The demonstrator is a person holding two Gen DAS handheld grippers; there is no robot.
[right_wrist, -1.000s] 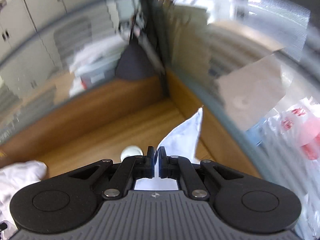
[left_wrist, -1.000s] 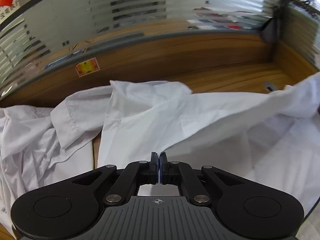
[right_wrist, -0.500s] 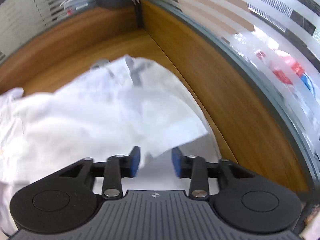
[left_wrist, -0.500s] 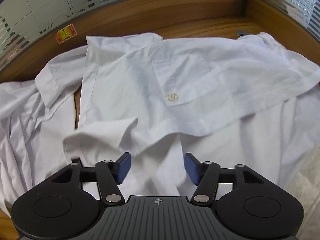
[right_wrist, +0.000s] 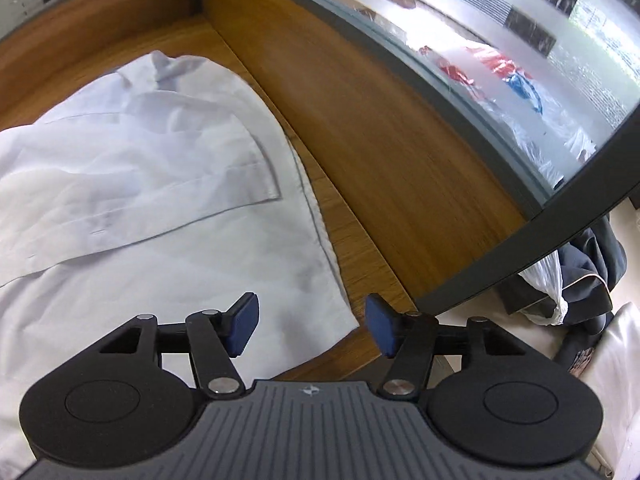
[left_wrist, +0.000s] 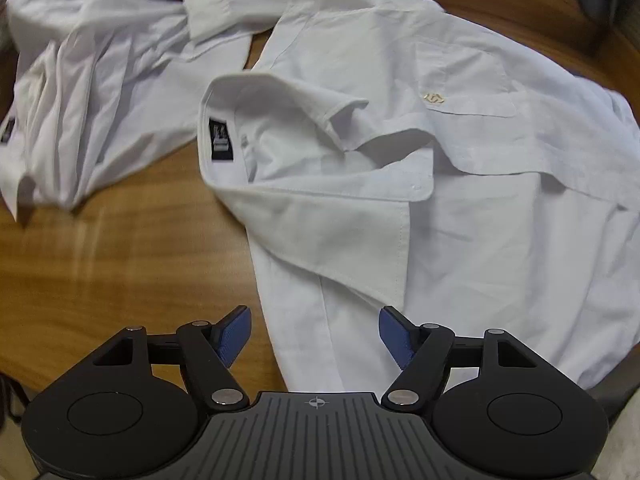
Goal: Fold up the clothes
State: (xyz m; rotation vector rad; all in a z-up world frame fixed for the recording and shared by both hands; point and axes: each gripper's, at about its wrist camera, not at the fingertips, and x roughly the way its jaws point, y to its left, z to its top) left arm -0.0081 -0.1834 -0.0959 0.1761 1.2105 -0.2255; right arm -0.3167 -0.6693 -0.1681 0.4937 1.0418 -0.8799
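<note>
Left wrist view: the left claw [left_wrist: 315, 336] stands with its blue pads [left_wrist: 234, 334] wide apart, gripping nothing. Directly ahead of it, and partly between the pads, lies the near edge of a white shirt [left_wrist: 460, 208], spread front-up on the wooden tabletop [left_wrist: 120, 264]. Just beyond the claw a short sleeve [left_wrist: 340, 232] is folded inward over the body. Farther ahead sits the collar [left_wrist: 280, 96], with a dark label [left_wrist: 221, 139] inside the neck. To the right of the collar is a chest pocket [left_wrist: 464, 76] bearing a small gold emblem [left_wrist: 434, 98]. Far ahead and to the left, a second white shirt [left_wrist: 100, 92] lies crumpled, apart from the first except near the collars.

Right wrist view: the right claw [right_wrist: 311, 330] is likewise spread open and empty. The shirt's corner [right_wrist: 312, 312] lies just ahead of it, between the pads. The fabric extends forward and left, bare tabletop [right_wrist: 360, 256] lies to the right, and beyond it rises a wooden partition [right_wrist: 380, 120] topped with frosted glass [right_wrist: 500, 40].
</note>
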